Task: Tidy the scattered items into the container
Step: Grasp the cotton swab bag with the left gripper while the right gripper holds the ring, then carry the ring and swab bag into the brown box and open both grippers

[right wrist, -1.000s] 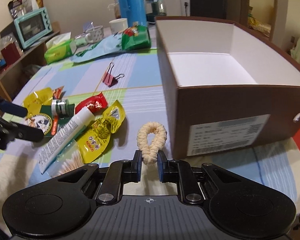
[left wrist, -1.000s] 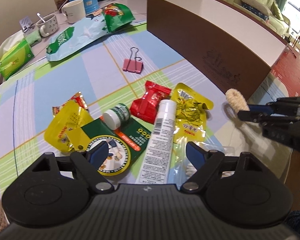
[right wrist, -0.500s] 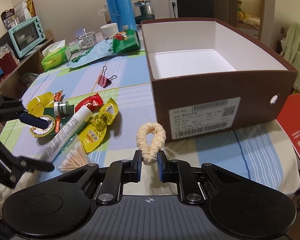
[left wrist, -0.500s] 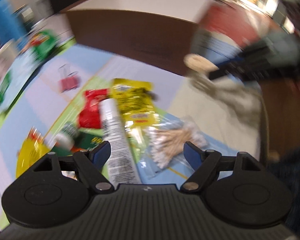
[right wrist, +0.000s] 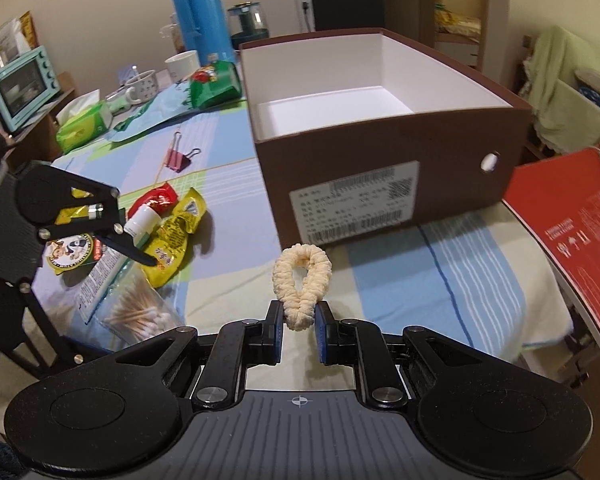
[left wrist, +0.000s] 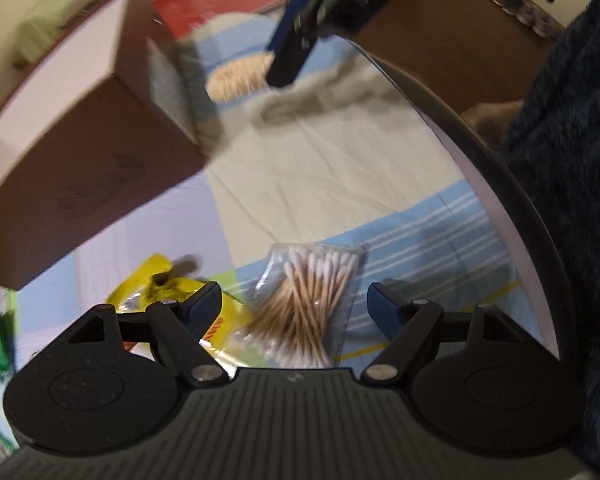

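Note:
My right gripper [right wrist: 298, 322] is shut on a cream hair scrunchie [right wrist: 301, 280], held above the table in front of the brown box [right wrist: 380, 168], whose white inside holds nothing. My left gripper [left wrist: 296, 306] is open, hovering low over a clear bag of cotton swabs [left wrist: 308, 304] that lies between its fingers on the cloth. In the right wrist view the left gripper [right wrist: 112, 240] sits at the left over the swab bag [right wrist: 140, 312], the white tube [right wrist: 112, 256], the yellow packet [right wrist: 176, 232] and the red packet [right wrist: 156, 202]. The left wrist view is motion-blurred.
A pink binder clip [right wrist: 180, 156] lies mid-table. Green snack bags [right wrist: 212, 84], mugs [right wrist: 184, 64], a blue thermos [right wrist: 198, 8] and a tissue pack [right wrist: 82, 124] crowd the far end. A red booklet [right wrist: 572, 216] lies right of the box. The table edge [left wrist: 500, 184] curves close by.
My left gripper has swung right and down from the packets to the swab bag. My right gripper has lifted and drawn back with the scrunchie, facing the box front.

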{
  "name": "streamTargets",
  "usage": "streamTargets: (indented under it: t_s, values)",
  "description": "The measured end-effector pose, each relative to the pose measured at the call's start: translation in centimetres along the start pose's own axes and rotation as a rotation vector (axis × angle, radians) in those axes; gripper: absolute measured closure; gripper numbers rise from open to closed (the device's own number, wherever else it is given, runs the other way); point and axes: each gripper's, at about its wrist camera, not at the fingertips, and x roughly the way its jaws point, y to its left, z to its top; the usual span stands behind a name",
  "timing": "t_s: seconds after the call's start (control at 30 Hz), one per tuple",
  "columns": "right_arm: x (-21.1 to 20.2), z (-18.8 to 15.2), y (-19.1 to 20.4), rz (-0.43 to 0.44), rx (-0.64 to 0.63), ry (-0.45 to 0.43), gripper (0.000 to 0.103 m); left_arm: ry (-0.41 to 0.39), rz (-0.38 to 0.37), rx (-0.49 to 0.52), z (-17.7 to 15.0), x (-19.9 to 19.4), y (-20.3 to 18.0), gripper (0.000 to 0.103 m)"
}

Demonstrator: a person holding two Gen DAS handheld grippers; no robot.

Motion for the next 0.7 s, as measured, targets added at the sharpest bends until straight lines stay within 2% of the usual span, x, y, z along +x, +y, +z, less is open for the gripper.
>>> streamTargets:
  t_s: [0.07,0.17,0.23,0.27,0.33,0.4,0.53,0.7]
  values:
    - [-0.4,-0.3,-0.2,-0.013,0.018,0.003,0.088,0.016,-0.045,0.003,-0.2,0.7,0.4,0.028]
    - [-0.8,-0.6,-0.4,-0.027,0.043,0.008,0.088,0.012,-0.125,-0.015,-0.5,1.0,1.1,0.041]
    - [-1.0,-0.8,-0.4,-0.028,0.054,0.013,0.088,0.007,-0.177,-0.029,-0.5,1.0,1.7,0.059]
    - [-1.1,-0.8,-0.4,-0.029,0.059,0.016,0.088,0.005,-0.200,-0.038,-0.5,1.1,2.0,0.064]
    - [-1.3,-0.9,-0.2,-0.030,0.063,0.019,0.088,0.009,-0.202,-0.045,-0.3,1.2,2.1,0.074]
    - [-1.7,-0.8,0.1,-0.027,0.055,0.017,0.088,0.015,-0.196,-0.063,-0.2,1.2,1.9,0.078]
    - [-2.6,-0.5,0.5,-0.014,0.043,0.017,0.088,0.013,-0.164,-0.134,-0.4,0.4,1.2,0.081]
    - [-4.3,0.7,0.1,0.036,0.027,0.028,0.088,-0.036,-0.091,-0.249,-0.7,-4.3,2.0,0.081]
